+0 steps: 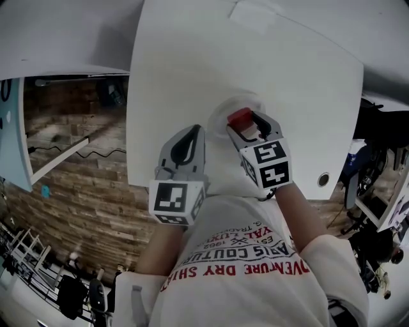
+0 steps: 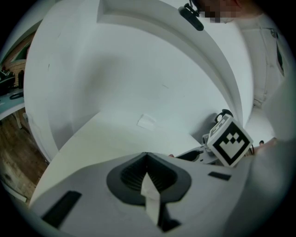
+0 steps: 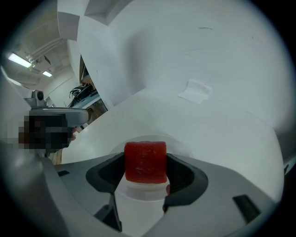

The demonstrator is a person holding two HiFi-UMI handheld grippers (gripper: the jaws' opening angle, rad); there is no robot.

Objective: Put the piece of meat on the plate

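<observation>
The piece of meat (image 1: 240, 117) is a red block, and my right gripper (image 1: 248, 124) is shut on it. In the right gripper view the meat (image 3: 145, 162) sits squarely between the dark pads, just above a round white plate (image 3: 141, 190). The plate (image 1: 248, 102) lies on the white table (image 1: 192, 64), near its middle. I cannot tell whether the meat touches the plate. My left gripper (image 1: 191, 139) is shut on nothing, hovering over the table left of the plate. Its jaws (image 2: 148, 178) meet in its own view, which also shows the right gripper's marker cube (image 2: 230, 140).
A small pale label (image 1: 252, 14) lies flat at the table's far side. A round grommet (image 1: 323, 179) sits near the front right edge. Wooden floor (image 1: 77, 166) lies beyond the table's left edge, with cables and furniture legs on it.
</observation>
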